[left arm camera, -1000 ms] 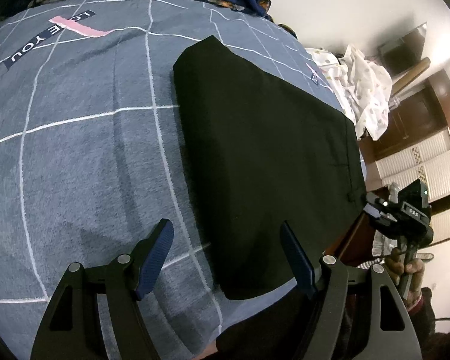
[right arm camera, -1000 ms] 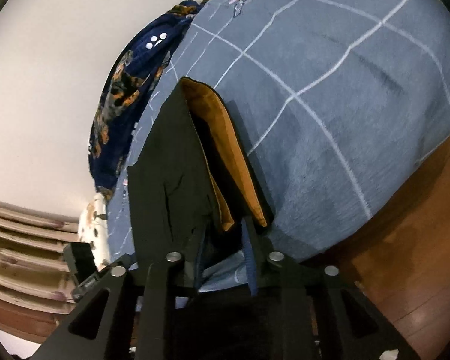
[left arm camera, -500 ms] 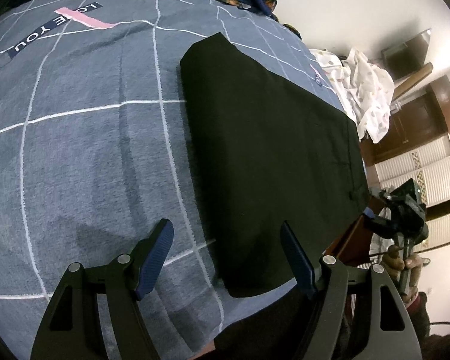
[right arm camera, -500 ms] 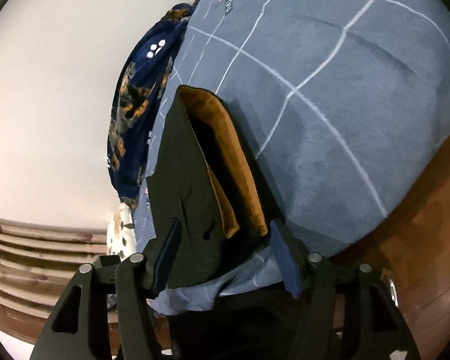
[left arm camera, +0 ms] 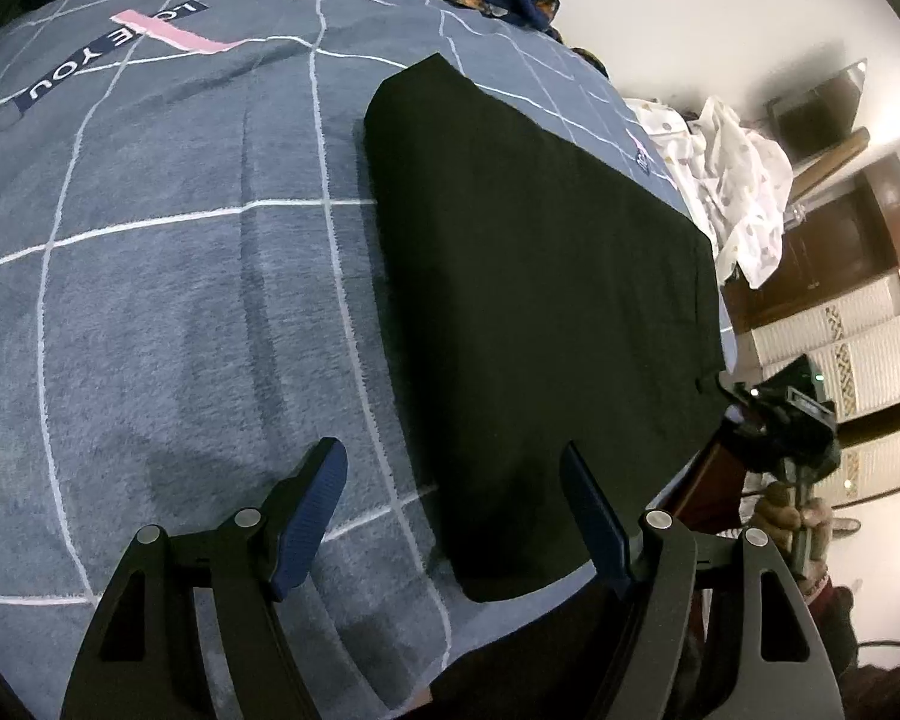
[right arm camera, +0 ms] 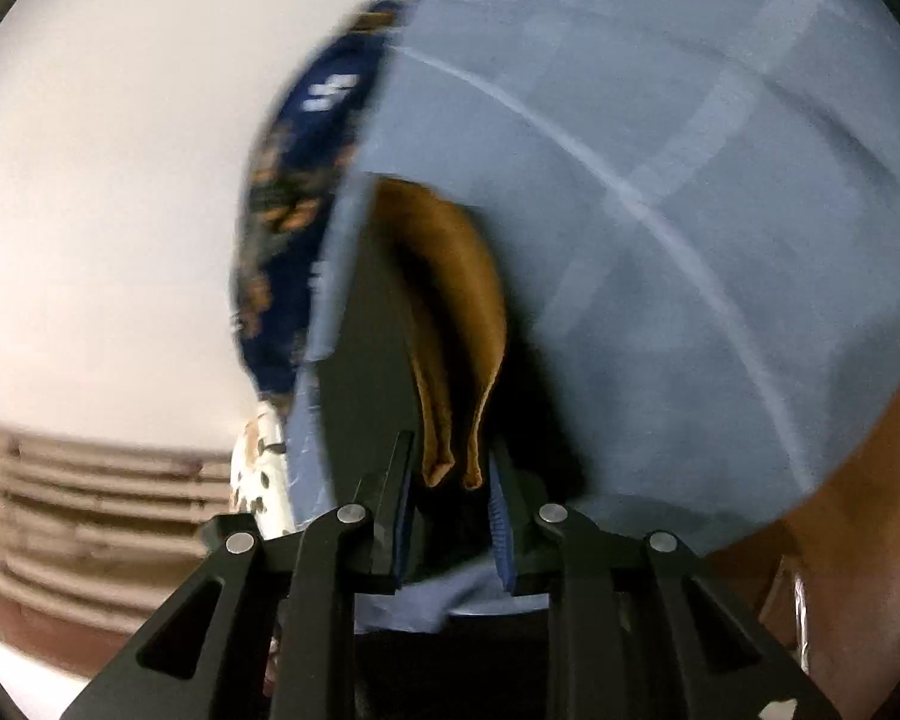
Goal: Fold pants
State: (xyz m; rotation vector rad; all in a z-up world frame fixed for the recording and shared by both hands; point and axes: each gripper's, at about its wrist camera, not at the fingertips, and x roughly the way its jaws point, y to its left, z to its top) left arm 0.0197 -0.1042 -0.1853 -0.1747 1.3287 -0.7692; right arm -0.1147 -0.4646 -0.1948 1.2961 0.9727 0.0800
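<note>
My right tongs (right arm camera: 447, 480) have just been closing on the pants' (right arm camera: 378, 360) waist end, to lift it. My left tongs (left arm camera: 453, 516) hang apart over the other end, gripping nothing, ready for the fold

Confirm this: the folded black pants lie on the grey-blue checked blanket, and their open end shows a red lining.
Not quite. The folded black pants do lie on the grey-blue checked blanket, but the lining at their open end is orange-brown, not red, as the right wrist view shows.
</note>
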